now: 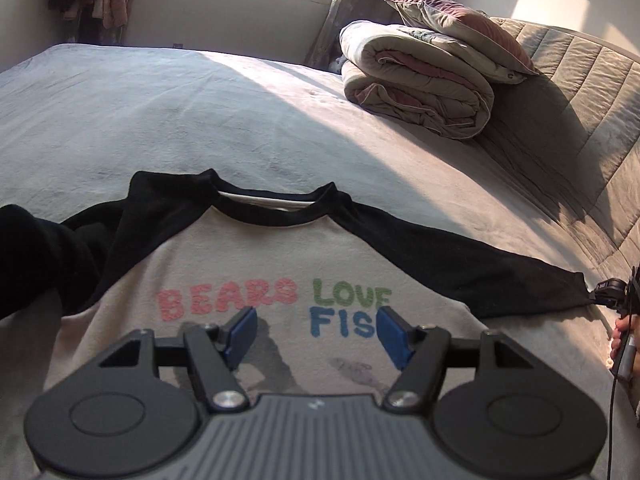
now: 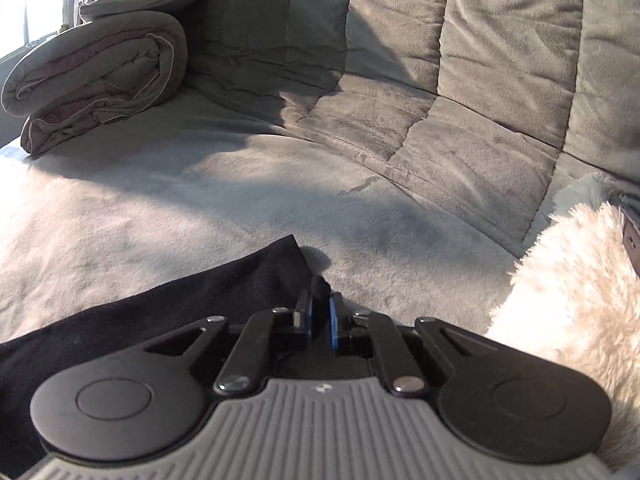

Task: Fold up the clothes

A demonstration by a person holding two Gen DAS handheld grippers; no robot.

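The cream raglan shirt with black sleeves and coloured lettering [image 1: 248, 264] lies face up, spread flat on the grey plush bed [image 1: 160, 112], no fold made yet. The right tool [image 2: 320, 314] is clamped on the outstretched black sleeve's cuff [image 2: 316, 286]; the left tool [image 1: 316, 334] hovers agape, empty, over the chest.

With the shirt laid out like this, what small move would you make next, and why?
Probably carry the right gripper inward, folding the sleeve across the shirt. It is shut on the cuff, the sleeve lies stretched flat on the bed, and the left gripper hovers open above the print.
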